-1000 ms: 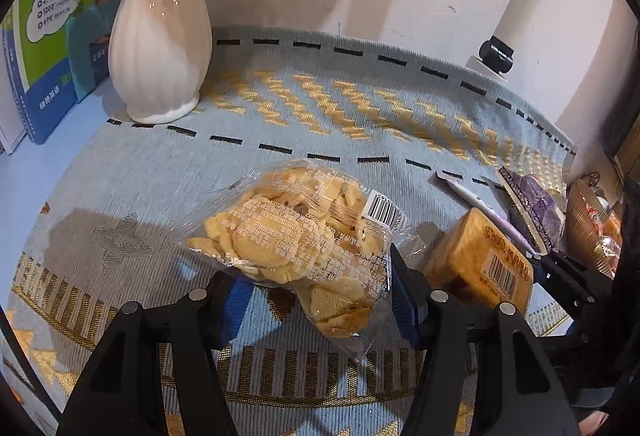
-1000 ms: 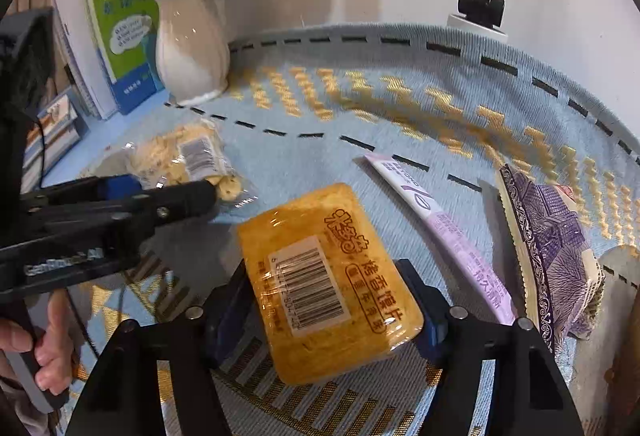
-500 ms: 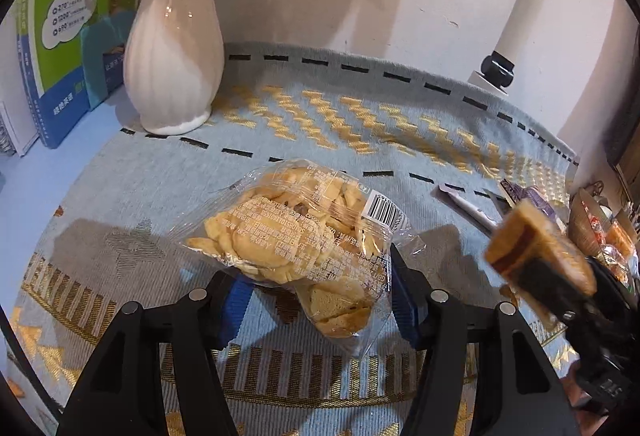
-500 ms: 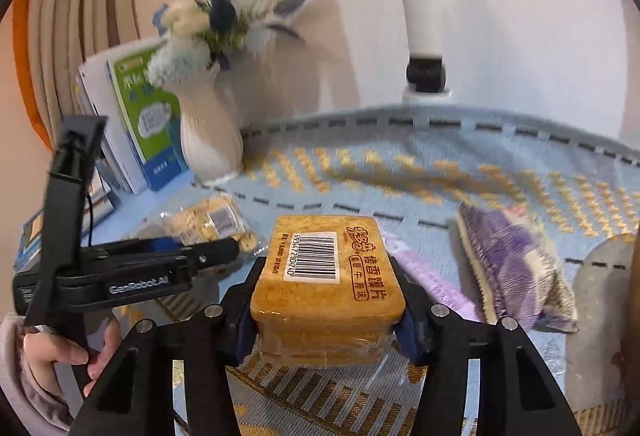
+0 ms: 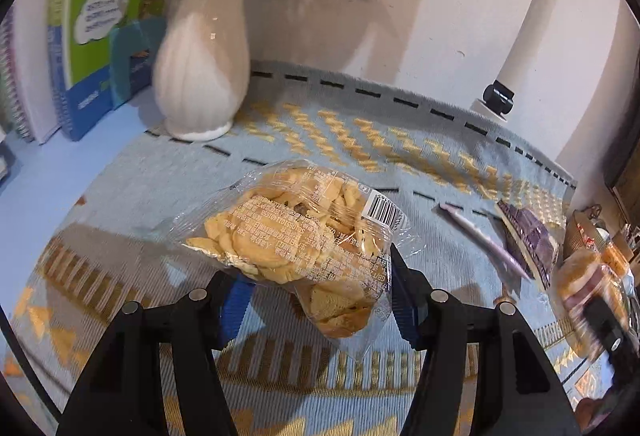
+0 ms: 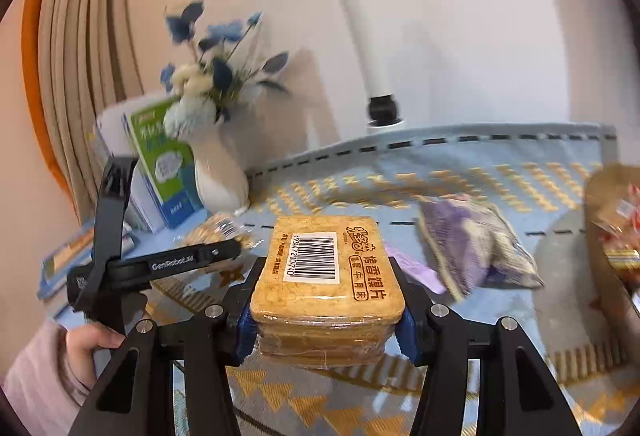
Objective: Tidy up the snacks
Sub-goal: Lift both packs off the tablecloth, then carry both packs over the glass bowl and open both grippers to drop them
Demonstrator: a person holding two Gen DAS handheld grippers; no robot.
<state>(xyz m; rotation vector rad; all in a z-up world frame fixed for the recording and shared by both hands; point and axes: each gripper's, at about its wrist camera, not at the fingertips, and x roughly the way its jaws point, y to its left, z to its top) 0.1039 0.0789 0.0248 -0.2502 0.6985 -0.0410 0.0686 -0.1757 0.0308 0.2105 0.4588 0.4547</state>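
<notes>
1. The left gripper [image 5: 316, 296] has its blue pads clamped on a clear plastic bag of yellow round crackers [image 5: 296, 240], held above the light blue woven tablecloth [image 5: 400, 156].
2. The right gripper [image 6: 326, 320] is clamped on a golden rectangular pack of toasted slices [image 6: 326, 276], lifted over the cloth.
3. A purple snack bag [image 6: 476, 240] lies on the cloth near a white ribbed ceramic vase [image 5: 200, 64].

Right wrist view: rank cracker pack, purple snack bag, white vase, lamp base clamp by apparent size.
1. cracker pack, held in the right claw, closest to the lens, so inflated.
2. purple snack bag and white vase: look alike; the vase stands farther back, so unranked.
3. lamp base clamp, smallest, also farthest.
</notes>
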